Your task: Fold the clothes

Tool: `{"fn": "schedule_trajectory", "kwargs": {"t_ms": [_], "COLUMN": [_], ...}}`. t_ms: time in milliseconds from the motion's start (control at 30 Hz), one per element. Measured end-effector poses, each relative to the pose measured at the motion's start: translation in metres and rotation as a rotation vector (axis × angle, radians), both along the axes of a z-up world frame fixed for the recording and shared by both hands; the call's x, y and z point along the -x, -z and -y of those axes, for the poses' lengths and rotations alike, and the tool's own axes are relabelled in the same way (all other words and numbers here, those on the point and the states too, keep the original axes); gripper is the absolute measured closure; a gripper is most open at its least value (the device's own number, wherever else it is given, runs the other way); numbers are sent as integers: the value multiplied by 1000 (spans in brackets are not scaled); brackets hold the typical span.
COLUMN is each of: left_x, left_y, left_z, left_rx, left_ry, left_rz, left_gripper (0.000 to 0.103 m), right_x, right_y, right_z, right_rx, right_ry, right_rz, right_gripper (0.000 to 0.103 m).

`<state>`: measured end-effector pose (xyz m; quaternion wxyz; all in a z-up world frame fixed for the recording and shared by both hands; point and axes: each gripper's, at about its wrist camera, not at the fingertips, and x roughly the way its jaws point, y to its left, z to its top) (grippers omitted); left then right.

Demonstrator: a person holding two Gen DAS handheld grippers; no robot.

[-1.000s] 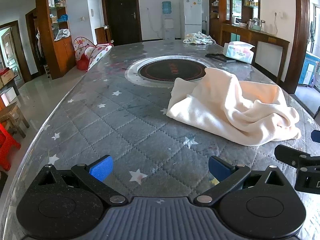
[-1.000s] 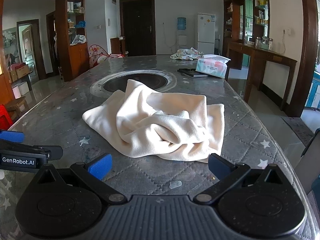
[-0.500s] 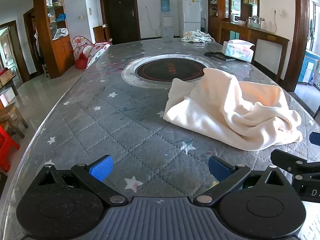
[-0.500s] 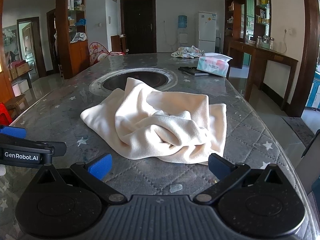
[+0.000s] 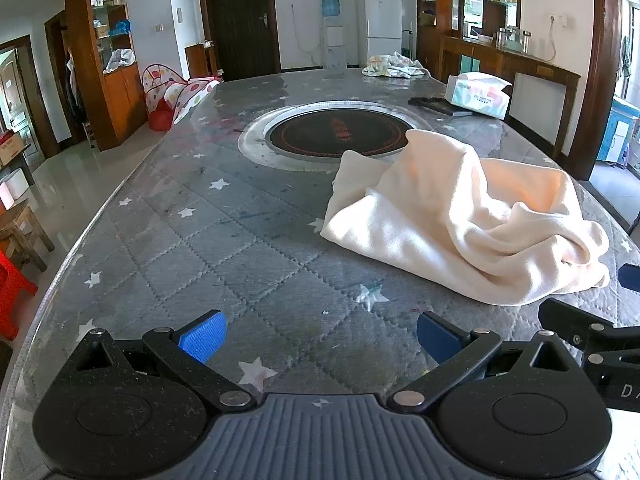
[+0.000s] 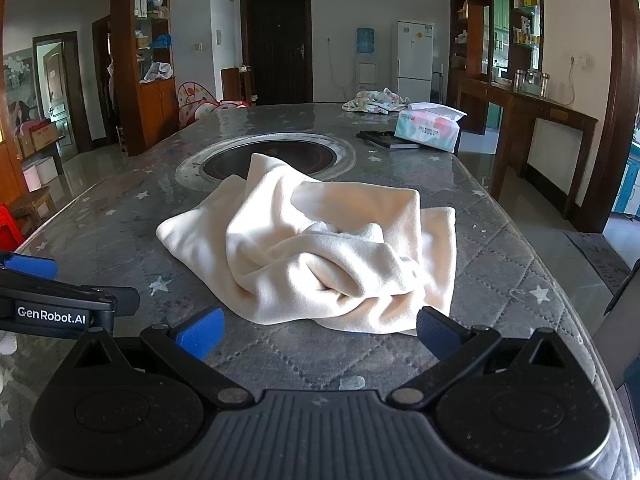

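A crumpled cream garment point(image 5: 460, 216) point(image 6: 320, 248) lies in a heap on the grey quilted table point(image 5: 200, 240) point(image 6: 500, 264). My left gripper point(image 5: 320, 334) is open over bare table, with the garment ahead and to its right. My right gripper point(image 6: 318, 332) is open too, its blue fingertips point(image 6: 434, 330) just short of the garment's near edge. Each gripper shows at the edge of the other's view: the right one point(image 5: 588, 332) at the left view's right side, the left one point(image 6: 60, 304) at the right view's left side.
A round black hob point(image 5: 340, 134) point(image 6: 272, 158) is set into the table behind the garment. Further back lie a tissue pack point(image 5: 478, 94) point(image 6: 428, 128), a flat black item point(image 6: 384, 138) and a patterned cloth point(image 5: 394, 66) point(image 6: 376, 102). The table's edges fall away left and right.
Both grippers have moved forward toward the garment, which now looks larger and nearer. Both stay open. The garment has not moved.
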<state>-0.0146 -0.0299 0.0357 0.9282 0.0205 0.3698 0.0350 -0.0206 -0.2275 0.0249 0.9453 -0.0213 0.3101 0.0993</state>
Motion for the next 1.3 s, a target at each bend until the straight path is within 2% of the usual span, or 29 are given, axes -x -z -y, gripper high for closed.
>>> {"fn": "schedule_trajectory", "kwargs": {"t_ms": [1033,1300], "left_x": [-32,-39], "left_y": [-1,-4], "left_z": [-3,-14], "left_rx": [3,14], "left_ry": [-18,-42], "left_rz": [-19,-13], "left_gripper": [0,0], "right_x": [-32,-47], "right_y": [-5,-15], "right_z": [-9,-6], "right_rx": [6,2], "right_ry": [-38,-20], "right_rz": [9,50], "right_gripper": [0,0]}}
